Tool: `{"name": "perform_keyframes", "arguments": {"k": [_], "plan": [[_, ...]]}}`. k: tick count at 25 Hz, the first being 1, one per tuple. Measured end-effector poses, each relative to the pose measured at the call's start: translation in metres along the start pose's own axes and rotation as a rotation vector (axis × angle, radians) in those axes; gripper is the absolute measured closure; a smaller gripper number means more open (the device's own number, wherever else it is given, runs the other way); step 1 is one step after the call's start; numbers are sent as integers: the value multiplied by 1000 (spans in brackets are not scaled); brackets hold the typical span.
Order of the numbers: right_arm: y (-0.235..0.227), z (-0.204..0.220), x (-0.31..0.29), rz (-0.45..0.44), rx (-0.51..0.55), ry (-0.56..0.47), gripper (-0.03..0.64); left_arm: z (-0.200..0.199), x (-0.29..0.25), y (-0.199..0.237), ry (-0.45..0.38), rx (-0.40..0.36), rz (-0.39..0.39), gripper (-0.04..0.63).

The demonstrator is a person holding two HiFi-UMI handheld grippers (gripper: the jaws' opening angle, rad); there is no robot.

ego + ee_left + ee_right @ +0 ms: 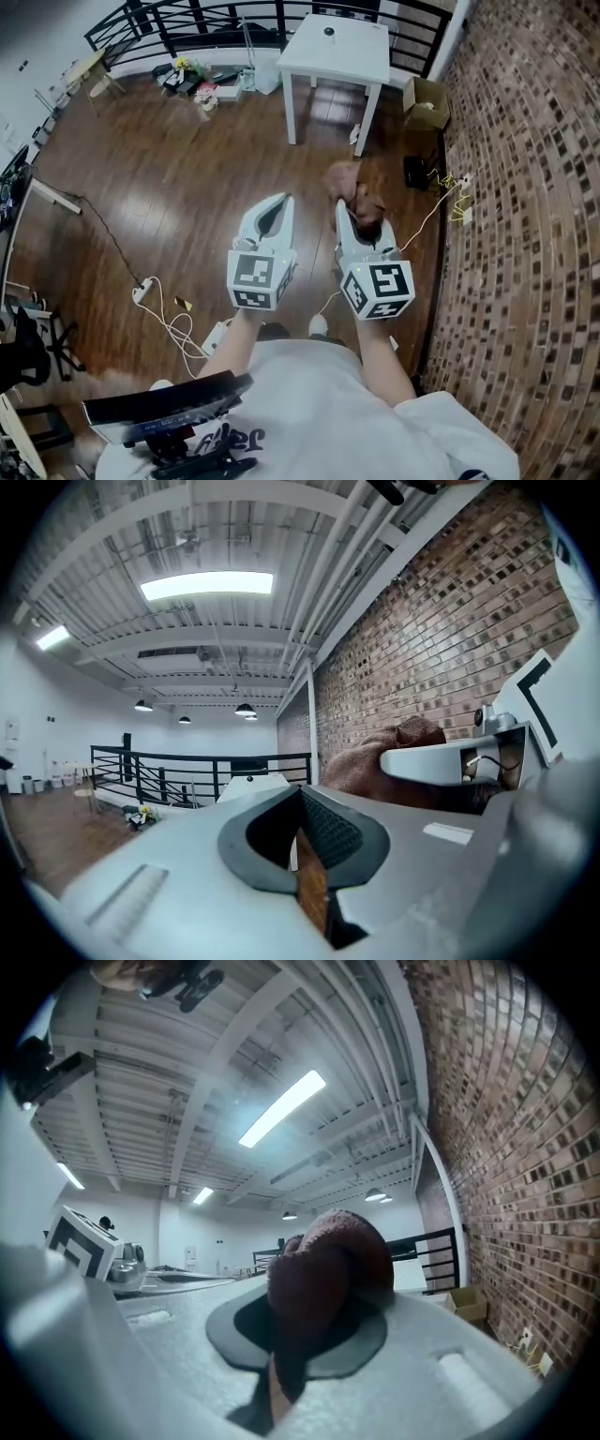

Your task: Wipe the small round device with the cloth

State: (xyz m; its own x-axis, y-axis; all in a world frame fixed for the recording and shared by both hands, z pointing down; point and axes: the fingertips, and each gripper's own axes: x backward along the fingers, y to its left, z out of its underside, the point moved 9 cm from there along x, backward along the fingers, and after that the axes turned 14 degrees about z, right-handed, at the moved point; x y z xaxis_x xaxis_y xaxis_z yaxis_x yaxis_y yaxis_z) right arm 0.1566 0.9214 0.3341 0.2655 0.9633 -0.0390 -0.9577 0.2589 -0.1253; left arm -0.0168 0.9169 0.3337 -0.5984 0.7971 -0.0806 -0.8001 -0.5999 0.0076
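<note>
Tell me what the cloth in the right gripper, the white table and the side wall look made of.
The cloth: soft, fuzzy fabric, likely terry or microfibre; reddish-brown nap, bunched folds.
The white table: smooth matte white, perhaps painted wood or laminate; too far to tell.
The wall: rough brick, visible mortar courses.

I'm scanning for anything readable and finding nothing: the left cube and right cube carry only black-and-white square patterns, no letters or numbers. Dark lettering on the white shirt is upside down and partly hidden, so I can't read it
</note>
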Motion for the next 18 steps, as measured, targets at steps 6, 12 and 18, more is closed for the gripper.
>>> {"name": "perform_keyframes", "arguments": {"k": [6,12,18], "plan": [[-15,11,-49,-20,-14,49,592,6,-31,29,24,27,-49,580],[-21,17,-121,-1,22,60,592,17,-84,87,17,43,-28,580],[-9,9,-233,41,67,36,592,14,-152,187,-35,45,14,580]]}}
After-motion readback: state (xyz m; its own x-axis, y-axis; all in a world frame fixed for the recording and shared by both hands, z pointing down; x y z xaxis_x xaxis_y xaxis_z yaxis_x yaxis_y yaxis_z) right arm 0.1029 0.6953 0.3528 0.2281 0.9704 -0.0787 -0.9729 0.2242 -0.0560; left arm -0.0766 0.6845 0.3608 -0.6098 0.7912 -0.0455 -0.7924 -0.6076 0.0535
